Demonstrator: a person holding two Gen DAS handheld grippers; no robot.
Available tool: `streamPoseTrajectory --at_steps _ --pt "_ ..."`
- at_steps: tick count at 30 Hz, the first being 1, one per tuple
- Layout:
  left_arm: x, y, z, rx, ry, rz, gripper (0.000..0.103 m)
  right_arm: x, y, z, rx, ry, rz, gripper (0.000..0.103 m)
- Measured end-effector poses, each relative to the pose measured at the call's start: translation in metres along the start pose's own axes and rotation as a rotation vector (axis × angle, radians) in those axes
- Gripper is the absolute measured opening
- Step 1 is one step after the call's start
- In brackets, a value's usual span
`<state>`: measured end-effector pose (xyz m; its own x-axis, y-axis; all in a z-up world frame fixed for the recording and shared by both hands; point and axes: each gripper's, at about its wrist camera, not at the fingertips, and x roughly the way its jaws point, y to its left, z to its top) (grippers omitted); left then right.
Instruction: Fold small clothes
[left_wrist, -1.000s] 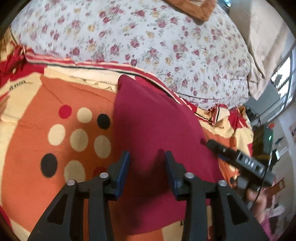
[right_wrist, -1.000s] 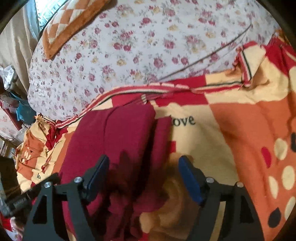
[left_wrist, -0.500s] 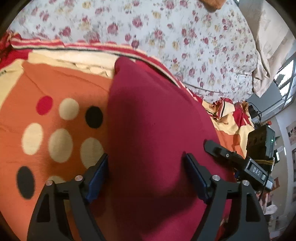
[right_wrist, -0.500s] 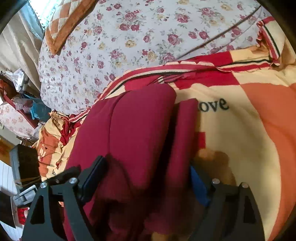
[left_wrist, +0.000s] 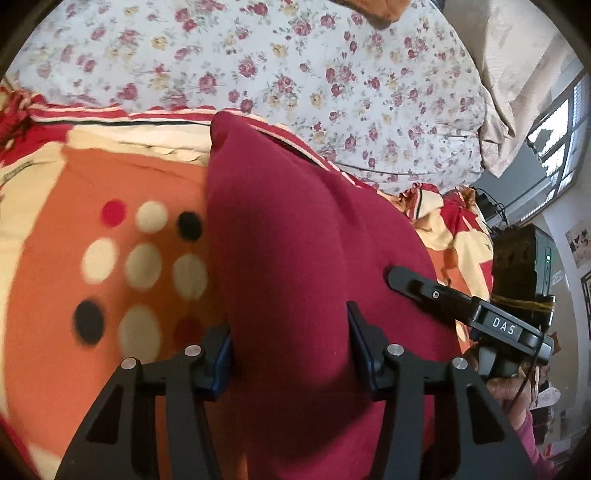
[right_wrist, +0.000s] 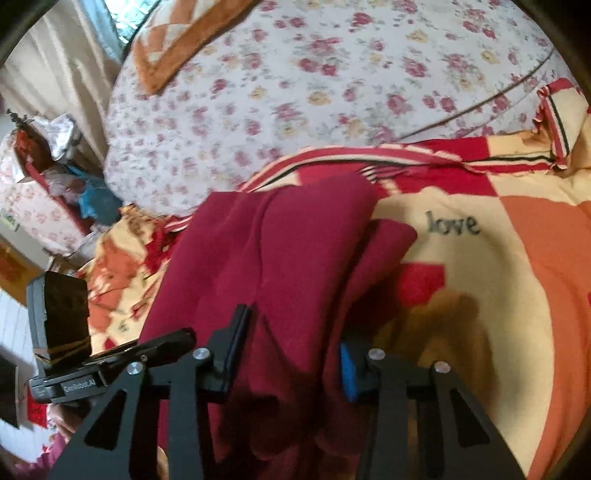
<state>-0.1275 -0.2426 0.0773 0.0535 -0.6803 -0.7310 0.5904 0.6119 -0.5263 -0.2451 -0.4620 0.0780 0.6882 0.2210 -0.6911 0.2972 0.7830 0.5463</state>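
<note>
1. Between the left tongs (left_wrist: 290, 354), left wrist view: maroon garment (left_wrist: 295, 240) bunched, blue pads pressed against both sides, so tongs gripping it at medium spread. Garment lies on the patterned blanket (left_wrist: 55, 258) on the bed, already doubled lengthwise by the look of it. Right-hand device (left_wrist: 469, 314) sits at its right edge.
2. Right wrist view: right tongs (right_wrist: 291, 363) also clamp the garment (right_wrist: 288, 258); layers stacked, a narrower strip (right_wrist: 388, 243) pokes out right. Judgement: partly folded, final fold and flattening left.

left gripper (left_wrist: 290, 350): clamped, cloth between | right gripper (right_wrist: 291, 354): clamped, cloth between
</note>
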Motion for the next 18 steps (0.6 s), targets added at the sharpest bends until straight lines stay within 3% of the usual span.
streamPoseTrajectory --at_steps 7,8,11,18 --pt "-0.045 0.01 -0.055 -0.033 0.02 0.068 0.031 -0.005 0.046 -0.049 -0.061 0.087 0.048 0.044" --pt "-0.044 0.014 -0.064 -0.039 0.026 0.087 0.032 -0.003 0.049 -0.056 -0.069 0.099 0.044 0.047" --pt "-0.036 0.022 -0.078 -0.073 0.03 0.122 0.039 0.005 0.052 -0.076 -0.106 0.112 -0.031 0.06" --pt "-0.054 0.005 -0.086 -0.016 -0.056 0.239 0.042 -0.042 0.056 -0.089 -0.153 0.026 -0.157 0.06"
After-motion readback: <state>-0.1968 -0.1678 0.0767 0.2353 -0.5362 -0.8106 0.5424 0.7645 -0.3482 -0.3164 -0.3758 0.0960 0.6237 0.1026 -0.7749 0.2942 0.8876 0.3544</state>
